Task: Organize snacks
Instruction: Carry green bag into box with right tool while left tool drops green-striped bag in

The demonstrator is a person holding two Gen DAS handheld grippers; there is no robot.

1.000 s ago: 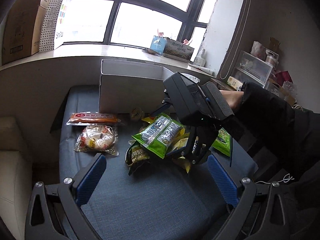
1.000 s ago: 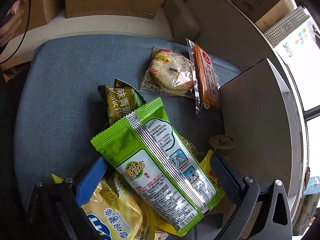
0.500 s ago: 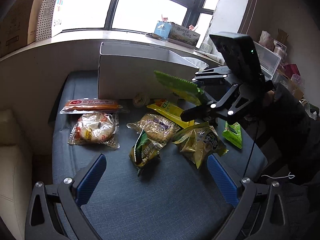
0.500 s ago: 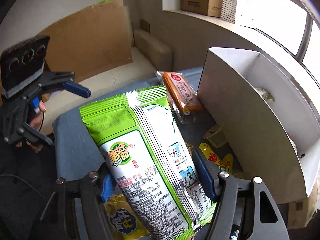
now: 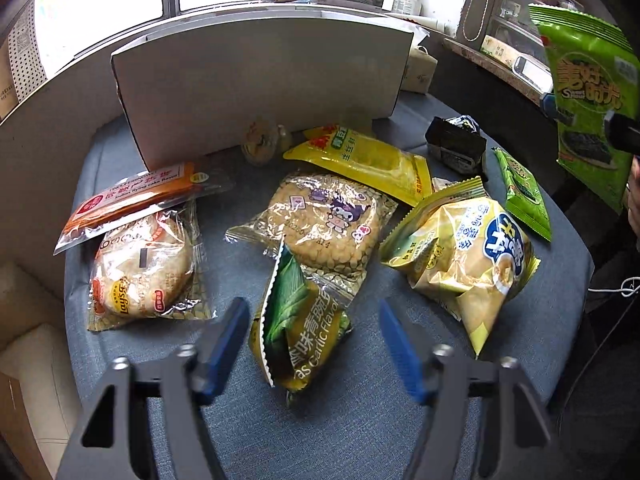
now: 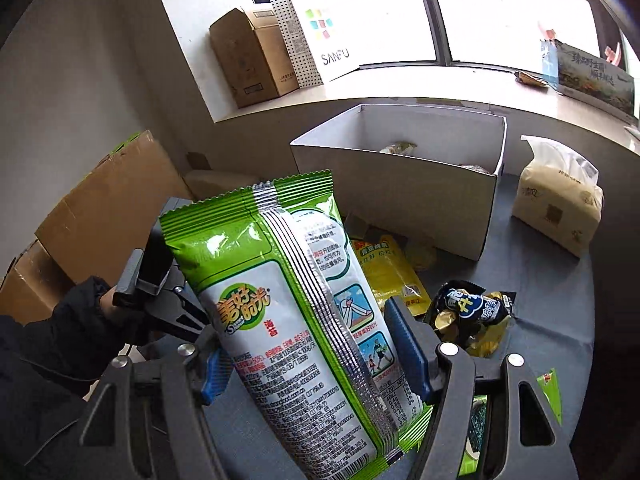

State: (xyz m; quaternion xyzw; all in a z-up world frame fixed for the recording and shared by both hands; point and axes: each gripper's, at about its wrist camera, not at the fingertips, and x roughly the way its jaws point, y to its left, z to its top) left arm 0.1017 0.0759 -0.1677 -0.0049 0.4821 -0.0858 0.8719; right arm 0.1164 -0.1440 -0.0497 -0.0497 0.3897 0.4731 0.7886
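Several snack packs lie on the blue cushion [image 5: 360, 420] in front of a white box [image 5: 260, 80]. My left gripper [image 5: 311, 316] points down over a green garlic-pea bag [image 5: 304, 332]. Its jaws are closing with the bag between them, and the pads stand just clear of its sides. My right gripper [image 6: 308, 344] is shut on a big green seaweed pack [image 6: 288, 300], held upright in the air before the open white box [image 6: 400, 184]. The same pack [image 5: 588, 92] shows at the far right of the left wrist view.
On the cushion lie a yellow chips bag [image 5: 460, 252], a clear cracker pack [image 5: 328, 220], a flat yellow pack [image 5: 360, 156], a bun pack [image 5: 140, 264], an orange pack [image 5: 132, 196] and a black pack [image 5: 456, 144]. A tissue pack [image 6: 556, 200] stands right of the box.
My left gripper came down close over the garlic-pea bag and its jaws narrowed. My right gripper took hold of the green seaweed pack, lifted it, rolled upright and swung towards the box.
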